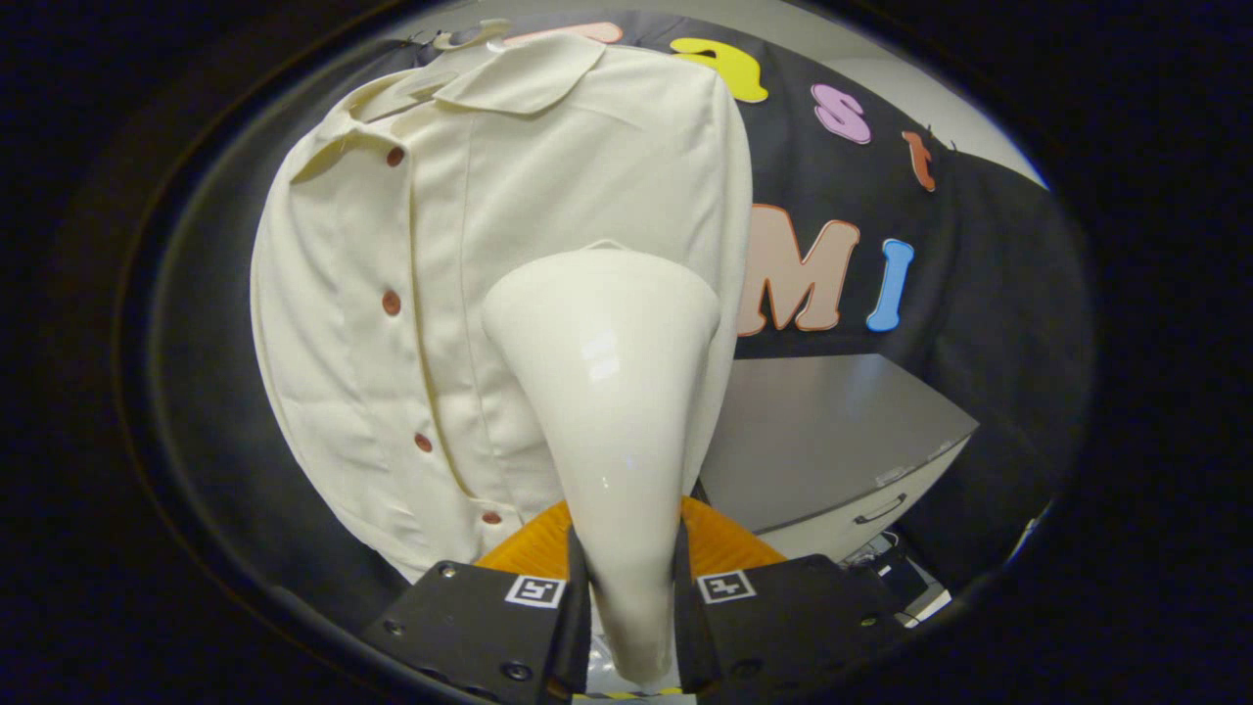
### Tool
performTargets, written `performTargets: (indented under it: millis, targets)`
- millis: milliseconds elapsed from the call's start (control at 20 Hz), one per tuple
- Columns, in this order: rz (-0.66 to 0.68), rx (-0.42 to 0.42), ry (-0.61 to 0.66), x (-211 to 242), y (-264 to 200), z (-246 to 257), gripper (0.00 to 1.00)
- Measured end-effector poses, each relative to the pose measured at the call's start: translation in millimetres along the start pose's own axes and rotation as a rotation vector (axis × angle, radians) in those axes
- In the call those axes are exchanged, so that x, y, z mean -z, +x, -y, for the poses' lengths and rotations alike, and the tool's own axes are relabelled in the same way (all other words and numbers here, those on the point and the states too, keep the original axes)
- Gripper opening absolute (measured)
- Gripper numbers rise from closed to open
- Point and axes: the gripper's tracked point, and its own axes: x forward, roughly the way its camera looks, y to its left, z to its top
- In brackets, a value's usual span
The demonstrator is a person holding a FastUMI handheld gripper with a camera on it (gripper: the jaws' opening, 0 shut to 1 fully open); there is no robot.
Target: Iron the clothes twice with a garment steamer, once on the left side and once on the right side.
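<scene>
The steamer is a glossy cream cone, clamped by its narrow handle between the two fingers of the claw. Both fingers press on the handle, one on each side, closed to the handle's width. The steamer's long axis runs straight ahead from the claw, widening to the head at its far end.

The shirt hangs directly beyond the steamer head. It is cream, with a collar at the top and a vertical row of brown buttons. Relative to the button row, the steamer head sits to the right, over the shirt's right-hand panel and close to that panel's outer edge. Contact between head and cloth cannot be confirmed; the head hides the gap.

Judgement: the head appears placed for the right-side pass, and the stroke would run along the panel, parallel to the button row.

Behind the shirt's right edge stands a grey cabinet with a drawer handle, well apart from the steamer.
</scene>
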Motion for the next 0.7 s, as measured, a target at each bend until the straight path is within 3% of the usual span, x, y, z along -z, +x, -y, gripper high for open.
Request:
performTargets:
  millis: [250,700]
  targets:
    - [-0.033,0.056,-0.008,43,21,-3,0.35]
    - [-0.098,0.025,0.013,116,52,-23,0.35]
